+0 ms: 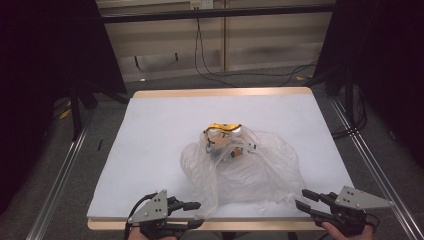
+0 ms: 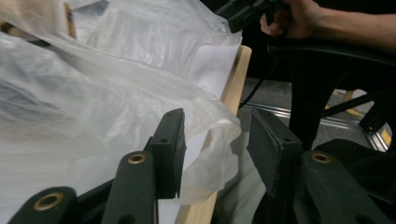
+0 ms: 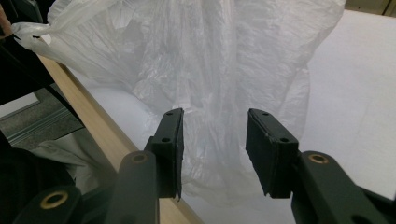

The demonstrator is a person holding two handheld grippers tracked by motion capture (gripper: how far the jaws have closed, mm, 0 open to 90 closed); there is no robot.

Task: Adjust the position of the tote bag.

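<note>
High view: white-topped desk, clear plastic bag slumped mid-desk around a yellow-trimmed item. Nearer the front edge, left tool and right tool, both spread wide, holding nothing. Bag apparently ungrasped; handling seemingly not yet begun.

a plastic bag lies mid-table, a hand-held gripper at each near corner.

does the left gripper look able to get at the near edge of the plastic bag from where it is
Probably yes. The left gripper is open at the table's front edge, and a fold of the plastic bag already lies between its jaws in the left gripper view, with nothing in between.
</note>
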